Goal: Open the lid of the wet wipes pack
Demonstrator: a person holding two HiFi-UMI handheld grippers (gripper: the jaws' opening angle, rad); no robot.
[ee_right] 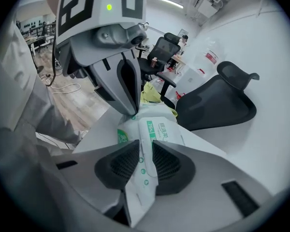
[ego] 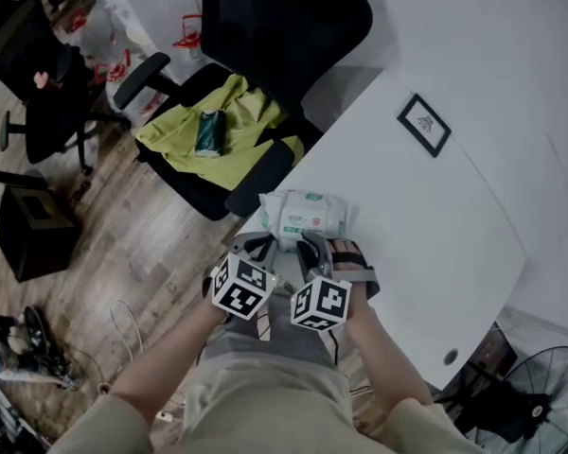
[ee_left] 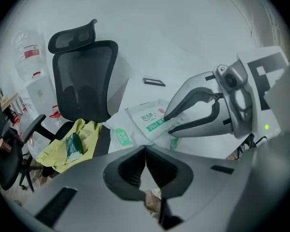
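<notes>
At the table [ego: 435, 235] edge beside the office chair [ego: 265, 26], the wet wipes pack [ego: 308, 214] lies flat. My right gripper [ee_right: 145, 149] is clamped on its crimped end, I judge to anchor it. My left gripper [ee_left: 145, 151], jaws together and empty, sits at the opposite end, lid still down.

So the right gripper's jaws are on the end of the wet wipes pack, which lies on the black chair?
No: the head view shows the wet wipes pack on the white table, not on the black chair. The right gripper does have the pack's end between its jaws.

Black-white marker cubes [ego: 240, 287]; seemingly beige sleeves [ego: 76, 428].
</notes>
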